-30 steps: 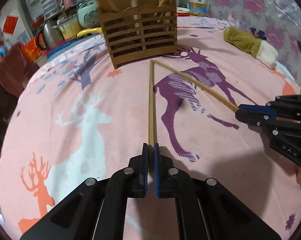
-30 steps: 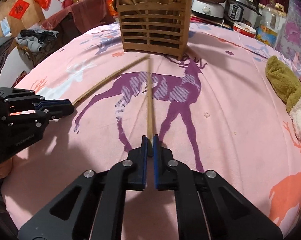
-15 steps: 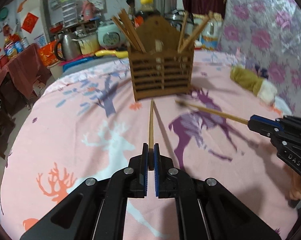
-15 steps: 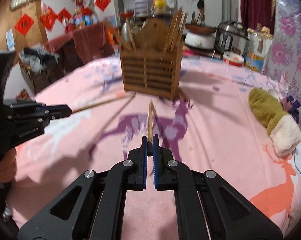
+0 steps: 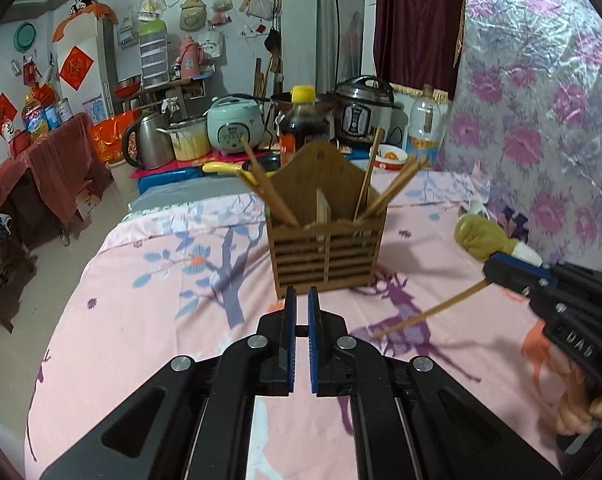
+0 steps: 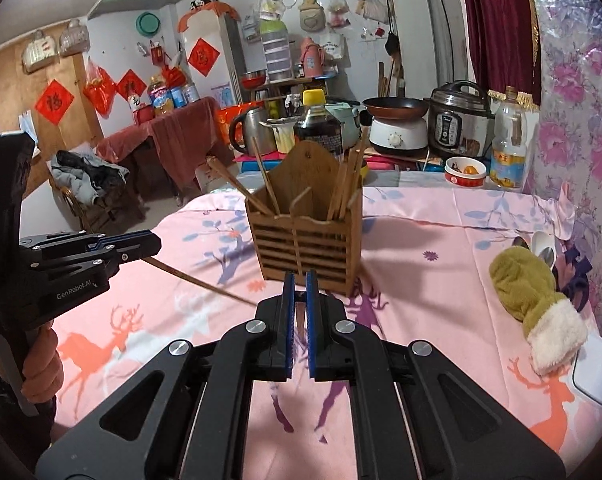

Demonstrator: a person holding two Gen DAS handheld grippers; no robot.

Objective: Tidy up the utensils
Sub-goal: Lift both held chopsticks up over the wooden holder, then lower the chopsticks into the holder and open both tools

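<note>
Here your left tongs (image 5: pixel 299 300) look closed to a narrow slit with nothing visible between the blue pads in their own view, yet the right wrist view shows those same tongs (image 6: pixel 151 240) at the left edge clamped on a chopstick (image 6: pixel 205 284) that slants toward the middle above the pink deer-print cloth (image 6: pixel 441 280). Likewise the right tongs (image 6: pixel 299 286) show only a thin dark sliver between their pads from their own camera, while the left wrist view shows them (image 5: pixel 491 270) at the right gripping a second chopstick (image 5: pixel 429 312) that angles down and to the left, its free end clear of the cloth.

The wooden slatted holder (image 5: pixel 327 248) stands upright on the cloth, just beyond both tong tips, with several chopsticks leaning out of its left and right compartments. From the left view you see its front face square on; from the right view you also see its right side wall (image 6: pixel 355 240).

Only the right view shows the whole green mitten with the white cuff (image 6: pixel 537 296) at the near right, and your left hand (image 6: pixel 37 364) on the handle. The left view catches just part of the mitten (image 5: pixel 485 236) and the fingers of your right hand (image 5: pixel 581 412).
</note>
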